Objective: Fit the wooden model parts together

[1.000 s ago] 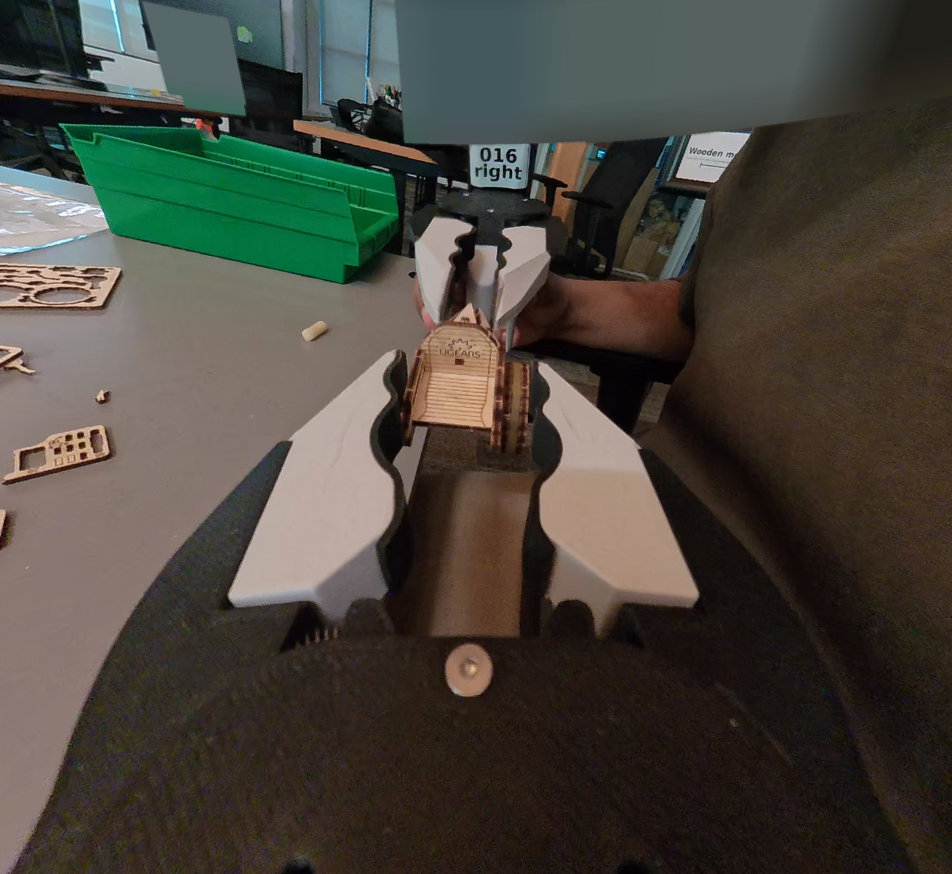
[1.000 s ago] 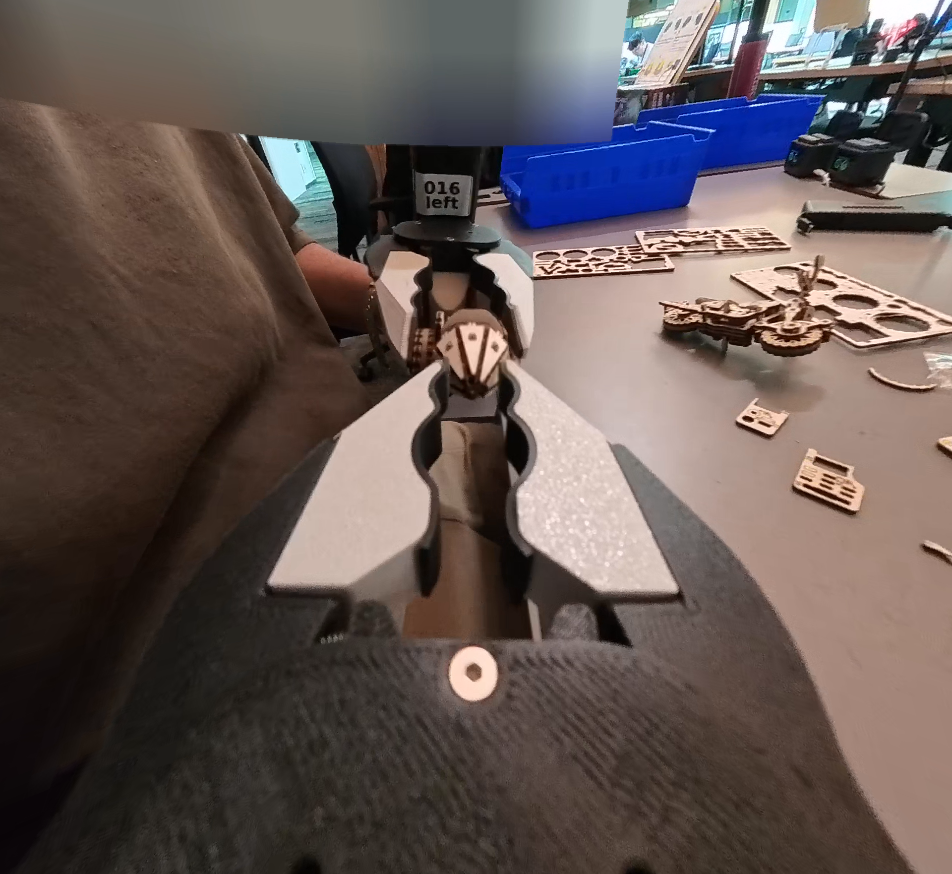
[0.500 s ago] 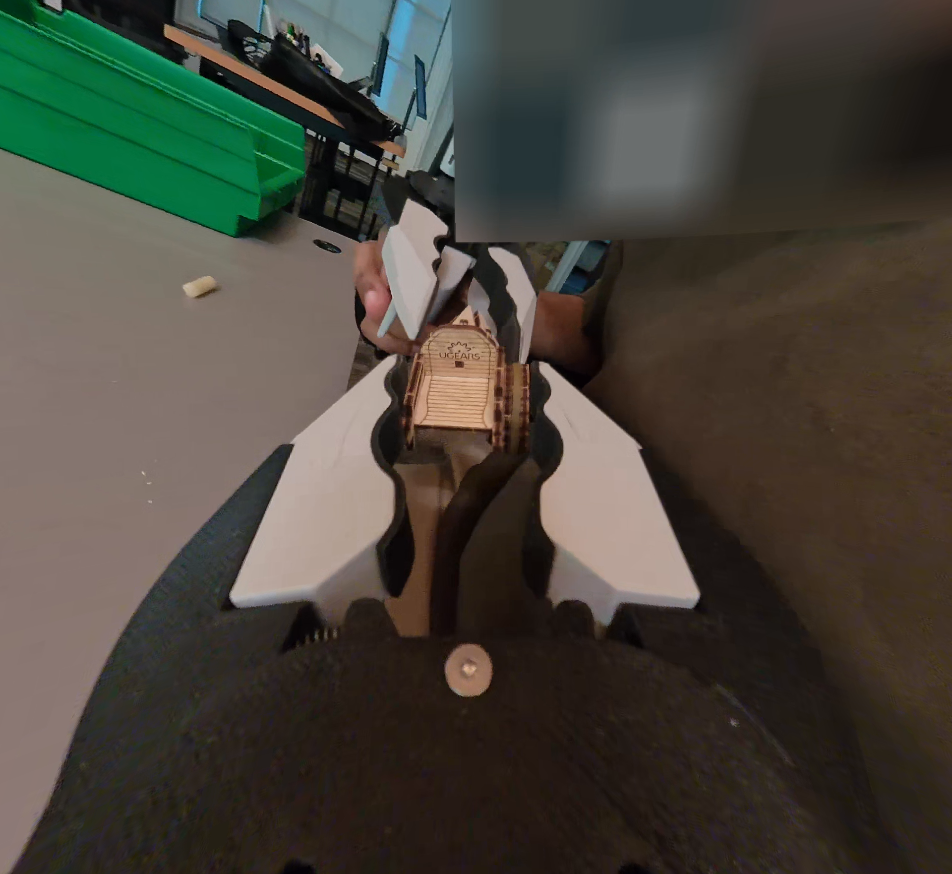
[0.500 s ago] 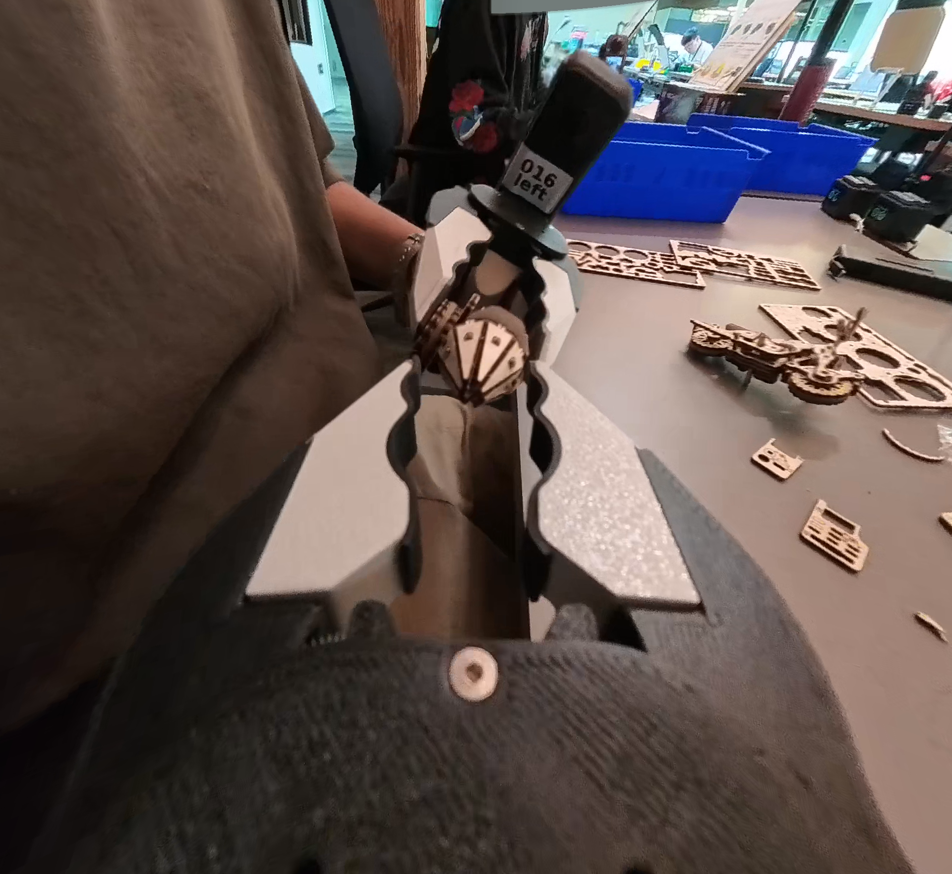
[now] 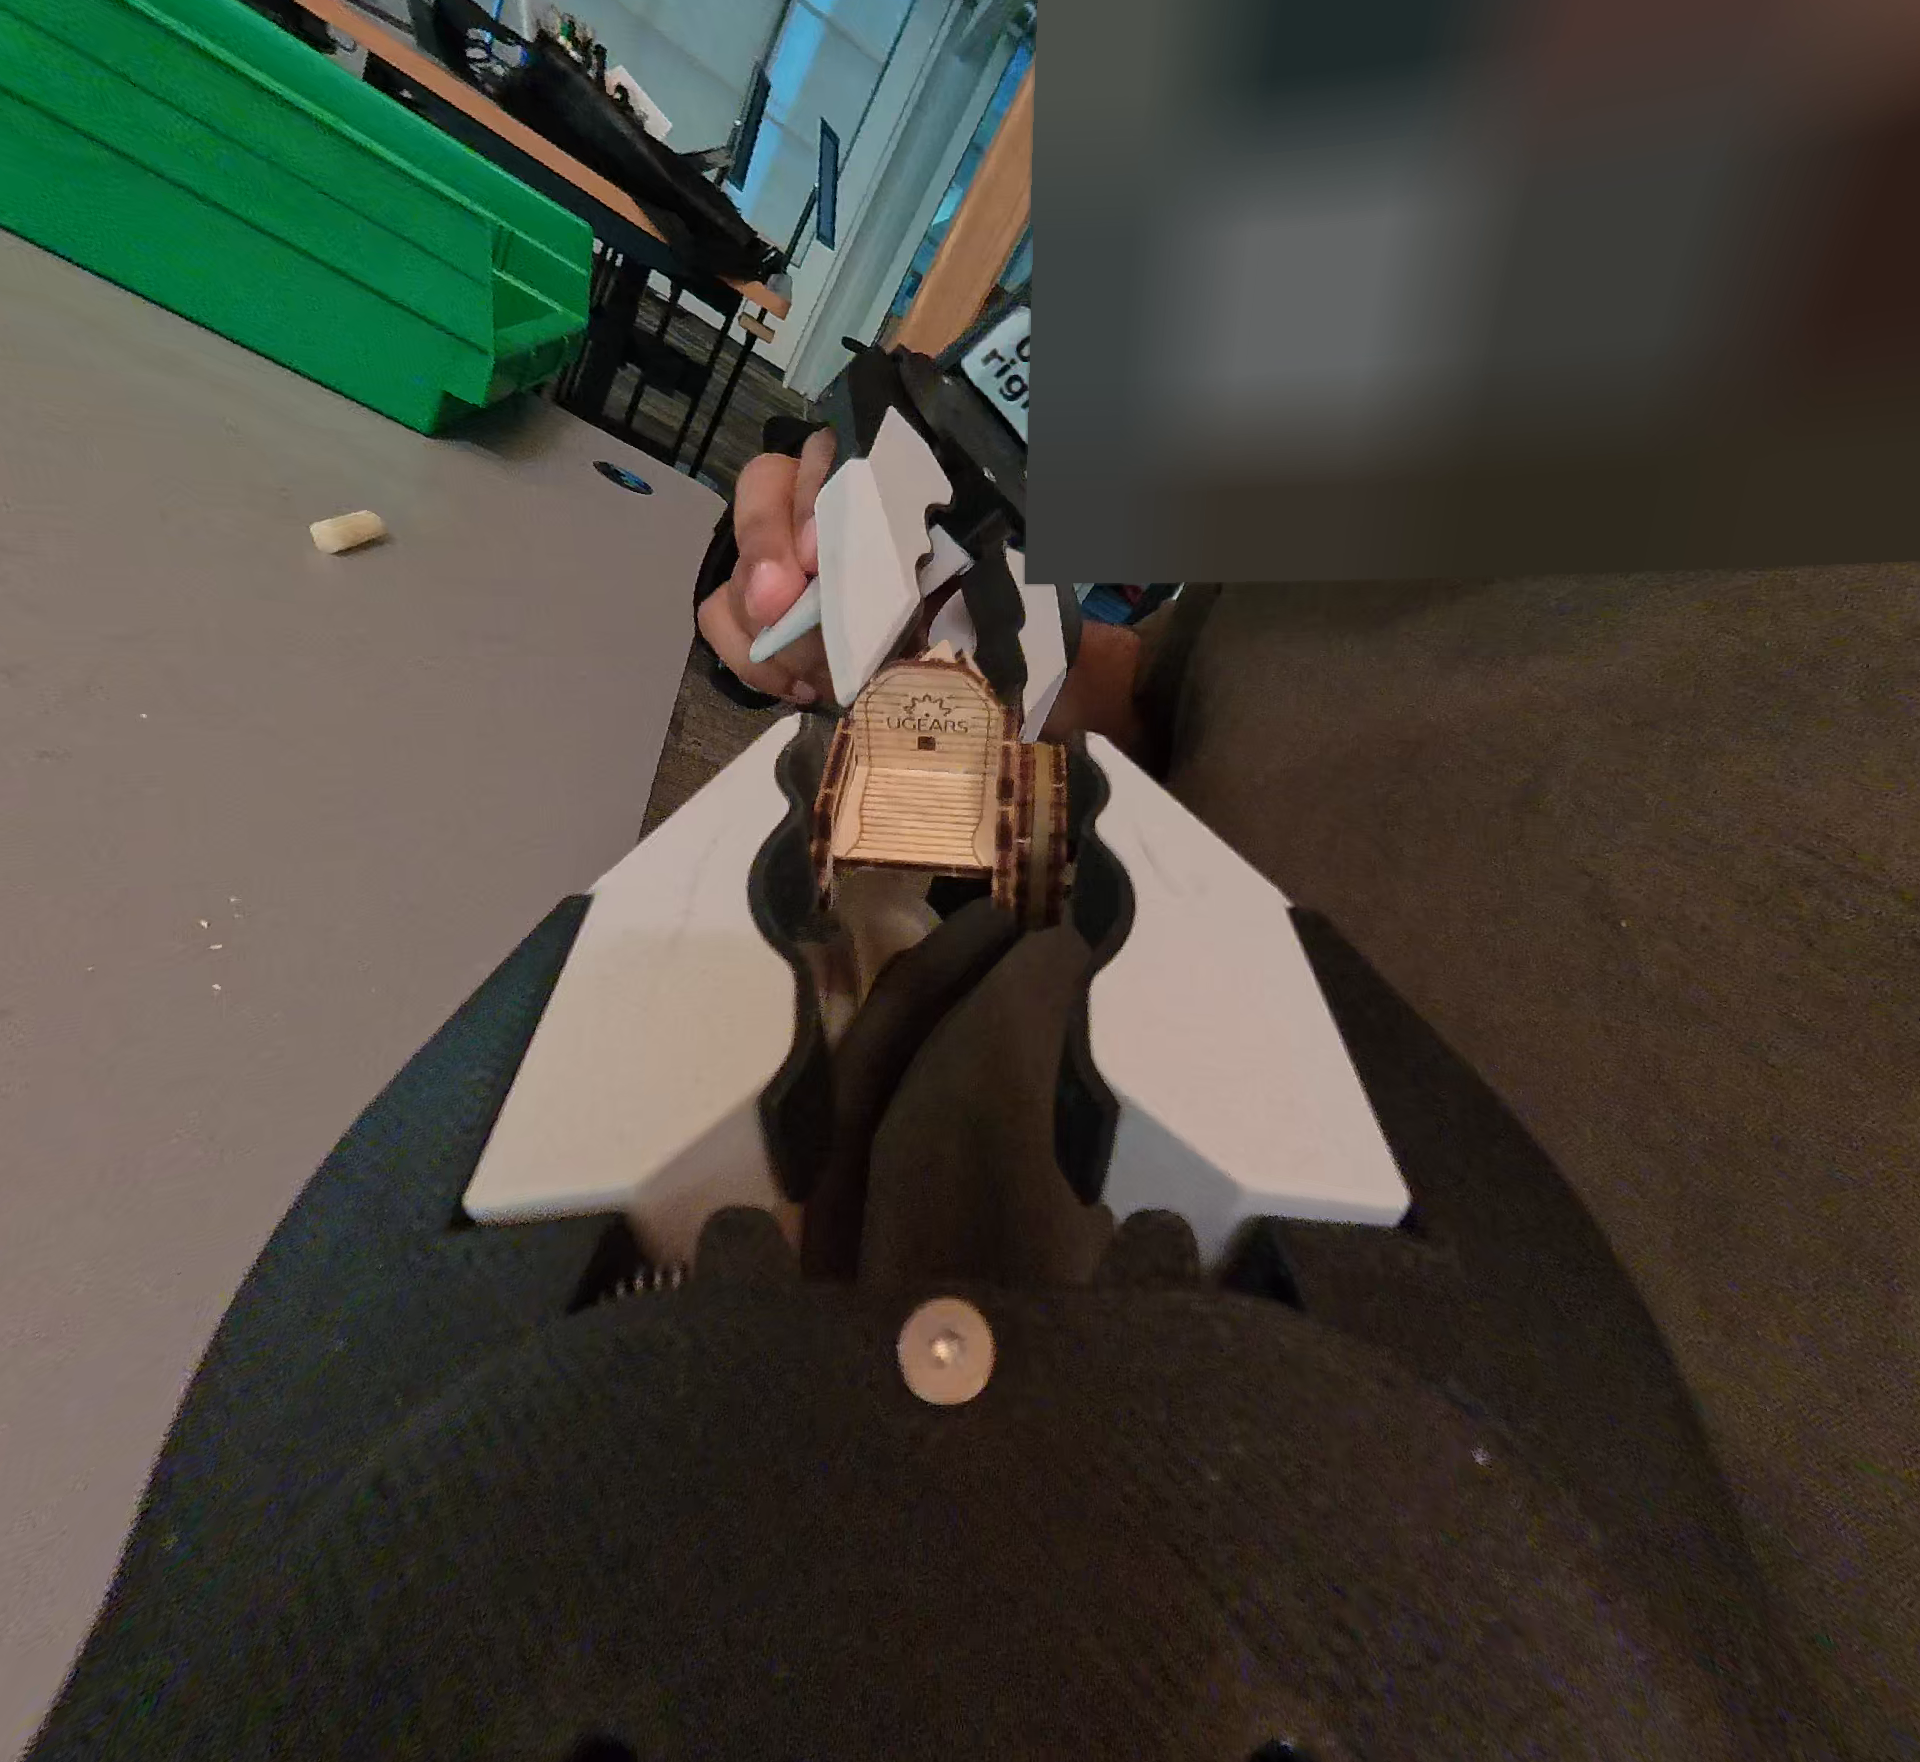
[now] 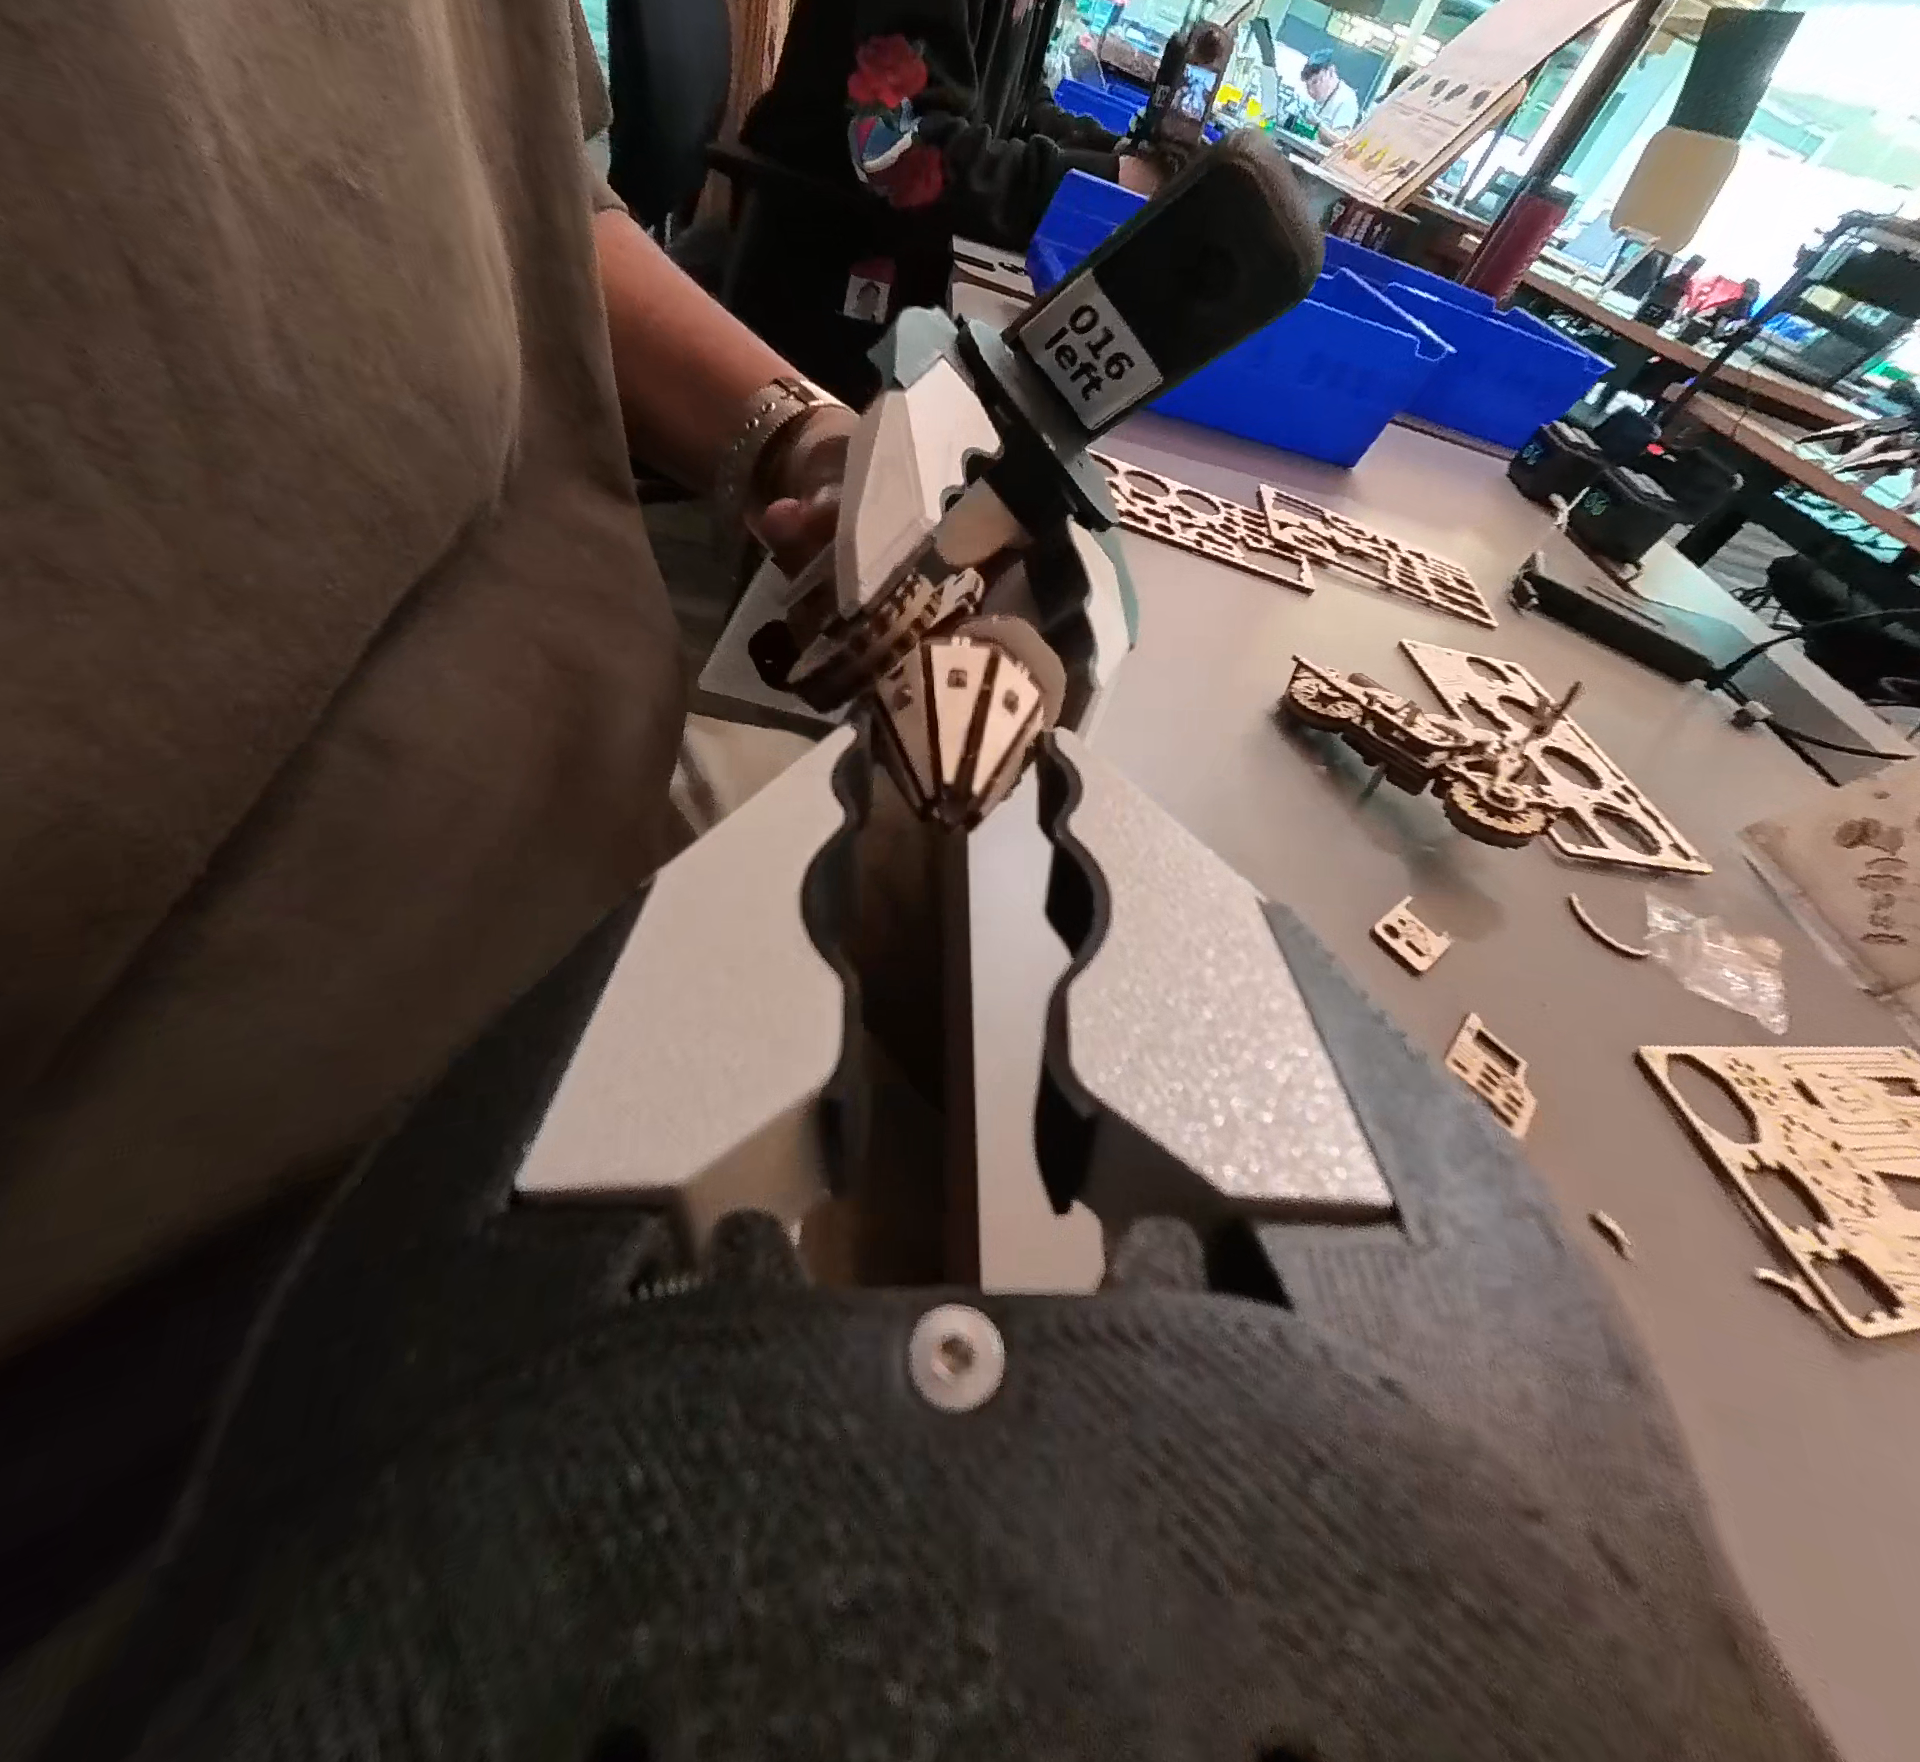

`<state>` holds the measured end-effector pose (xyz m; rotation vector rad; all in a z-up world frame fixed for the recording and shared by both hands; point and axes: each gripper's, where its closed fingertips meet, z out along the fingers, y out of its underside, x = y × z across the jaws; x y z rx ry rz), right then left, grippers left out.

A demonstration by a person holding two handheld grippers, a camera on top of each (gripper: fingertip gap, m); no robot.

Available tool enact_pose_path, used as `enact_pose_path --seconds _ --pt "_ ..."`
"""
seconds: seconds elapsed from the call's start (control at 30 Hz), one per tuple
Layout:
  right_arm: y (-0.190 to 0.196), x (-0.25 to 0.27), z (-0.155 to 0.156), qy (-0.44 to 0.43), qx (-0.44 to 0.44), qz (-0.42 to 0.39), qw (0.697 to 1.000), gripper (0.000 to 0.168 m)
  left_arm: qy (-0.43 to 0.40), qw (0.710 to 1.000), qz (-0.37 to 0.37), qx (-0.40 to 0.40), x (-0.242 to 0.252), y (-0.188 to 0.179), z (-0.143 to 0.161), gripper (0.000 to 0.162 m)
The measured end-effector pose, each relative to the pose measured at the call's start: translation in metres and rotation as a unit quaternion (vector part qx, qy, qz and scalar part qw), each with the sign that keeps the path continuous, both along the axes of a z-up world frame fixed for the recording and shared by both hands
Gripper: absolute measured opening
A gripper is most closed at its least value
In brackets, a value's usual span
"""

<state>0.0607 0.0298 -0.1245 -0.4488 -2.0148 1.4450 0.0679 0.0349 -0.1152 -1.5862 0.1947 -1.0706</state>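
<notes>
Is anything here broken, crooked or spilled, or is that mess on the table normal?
Nothing looks broken or spilled. Loose wooden pieces, punched-out sheets and a built model motorcycle lie on the grey table. The left gripper clamps a small wooden assembly, held tilted against the right gripper.

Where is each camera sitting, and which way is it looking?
Left wrist view: sits on the left claw, looking along its white fingers toward the person's brown shirt, past the grey table and green plastic bin; a bare hand shows.
Right wrist view: sits on the right claw, facing the left claw, the flat wooden cut-out sheets and blue plastic bins.
Both show the small light wooden sidecar-shaped model piece, pinched between the two claws.
</notes>
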Motion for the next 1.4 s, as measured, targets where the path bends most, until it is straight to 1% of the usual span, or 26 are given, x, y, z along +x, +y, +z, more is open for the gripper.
enact_pose_path --seconds 0.17,0.27,0.43,0.67,0.9,1.13,1.3,1.4 --pt "0.0001 -0.0006 -0.0014 -0.010 0.009 -0.002 1.000 0.030 -0.003 1.000 0.001 -0.003 -0.0006 0.0002 -0.0006 0.043" --pt "0.0009 -0.0037 0.0001 -0.011 -0.002 -0.013 1.000 0.030 -0.008 1.000 0.008 -0.001 -0.0039 0.0014 0.0012 0.043" --pt "0.0053 -0.0060 0.0059 0.019 0.002 -0.032 0.999 0.030 -0.024 1.000 0.012 -0.006 -0.0087 0.0031 0.0021 0.043" --pt "0.0034 -0.0039 0.0048 0.015 0.000 -0.022 1.000 0.033 -0.029 1.000 0.001 -0.012 -0.0054 0.0023 0.0008 0.043" --pt "0.0000 -0.0012 0.0045 0.014 -0.001 -0.011 1.000 0.030 -0.037 0.999 -0.005 -0.013 -0.0035 0.0015 0.0014 0.043" --pt "0.0000 0.0004 0.0026 -0.007 -0.014 0.000 1.000 0.029 -0.029 0.999 -0.004 -0.013 -0.0016 0.0012 -0.0002 0.043" --pt "0.0005 -0.0028 0.0064 -0.001 -0.022 -0.013 1.000 0.030 -0.042 0.999 -0.001 -0.008 -0.0051 0.0020 0.0041 0.043" --pt "0.0013 -0.0030 0.0050 -0.007 -0.026 -0.013 1.000 0.030 -0.033 0.999 0.002 -0.008 -0.0054 0.0021 0.0028 0.043"
